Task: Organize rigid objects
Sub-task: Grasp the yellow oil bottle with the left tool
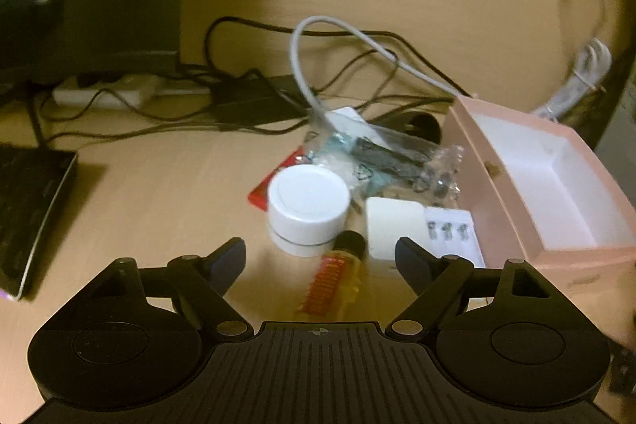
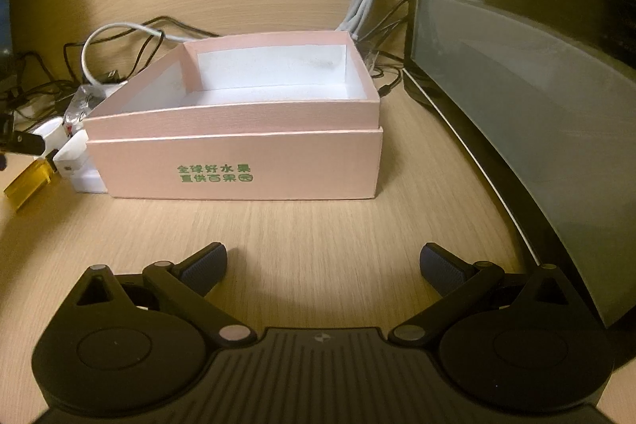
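The left gripper (image 1: 320, 257) is wide apart with nothing in its grip. A small yellow bottle (image 1: 338, 285) with a red label lies on the desk (image 1: 159, 193) between its fingers. The bottle's long side runs away from the camera, and its dark cap (image 1: 351, 239) points toward the far side. The bottle looks blurry and its near end is hidden behind the gripper body.

Just past it stands a round white jar (image 1: 308, 205). Beside the jar is a white charger block (image 1: 393, 225), and that sits right next to the pink box (image 1: 505, 193). Behind them lies a clear plastic bag (image 1: 381, 153) with dark bits inside that are hard to make out. A tangle of black and grey cables (image 1: 318, 66) lies farther back.

The right gripper (image 2: 322, 265) is also wide apart, over bare desk. Ahead of it the pink box (image 2: 238, 165) is open, with white walls inside. Its long side runs left to right. A dark screen (image 2: 536, 66) stands on the right.
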Available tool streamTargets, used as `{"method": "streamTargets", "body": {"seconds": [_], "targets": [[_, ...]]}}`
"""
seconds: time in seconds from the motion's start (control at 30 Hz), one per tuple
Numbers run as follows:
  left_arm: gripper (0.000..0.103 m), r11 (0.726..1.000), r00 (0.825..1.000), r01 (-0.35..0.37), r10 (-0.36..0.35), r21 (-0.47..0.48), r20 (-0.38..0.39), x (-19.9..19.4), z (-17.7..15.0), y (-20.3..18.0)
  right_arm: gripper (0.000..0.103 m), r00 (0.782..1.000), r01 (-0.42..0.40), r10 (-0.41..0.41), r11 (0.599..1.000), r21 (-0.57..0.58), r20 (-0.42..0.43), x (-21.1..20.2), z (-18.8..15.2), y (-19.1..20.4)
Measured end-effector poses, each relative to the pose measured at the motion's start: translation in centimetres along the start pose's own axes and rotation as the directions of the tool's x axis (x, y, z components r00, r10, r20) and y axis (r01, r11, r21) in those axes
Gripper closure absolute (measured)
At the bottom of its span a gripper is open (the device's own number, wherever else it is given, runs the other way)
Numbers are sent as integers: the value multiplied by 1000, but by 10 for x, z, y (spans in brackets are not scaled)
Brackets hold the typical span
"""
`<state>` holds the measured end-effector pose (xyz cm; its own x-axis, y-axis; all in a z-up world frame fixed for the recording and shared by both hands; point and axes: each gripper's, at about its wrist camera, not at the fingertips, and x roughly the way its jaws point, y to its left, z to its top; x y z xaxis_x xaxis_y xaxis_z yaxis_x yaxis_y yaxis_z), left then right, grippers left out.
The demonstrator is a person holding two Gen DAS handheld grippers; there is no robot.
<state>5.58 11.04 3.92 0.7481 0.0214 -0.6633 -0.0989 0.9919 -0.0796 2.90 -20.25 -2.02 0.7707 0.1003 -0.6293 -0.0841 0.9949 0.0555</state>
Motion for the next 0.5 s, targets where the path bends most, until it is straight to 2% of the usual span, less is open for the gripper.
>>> {"method": "streamTargets", "body": {"seconds": [0.17,0.3,0.37,0.43,0.5], "targets": [[23,996,998,15,-9,93,-64,14,-6,-14,0,997,-12,11,1000,-5,-75,7,11,-4],[27,992,997,-7,17,125,-80,24,-7,-16,0,996,27,-25,999,24,-85,8,10,0],[37,991,996,-9,20,130,-83,28,-9,-14,0,996,39,-36,999,35,-80,7,8,1],[64,990,998,0,9,144,-58,25,-10,-12,0,996,40,-37,999,34,-82,7,8,1],[68,985,999,0,8,170,-47,23,-11,-13,0,996,31,-28,999,23,-89,7,9,0]]}}
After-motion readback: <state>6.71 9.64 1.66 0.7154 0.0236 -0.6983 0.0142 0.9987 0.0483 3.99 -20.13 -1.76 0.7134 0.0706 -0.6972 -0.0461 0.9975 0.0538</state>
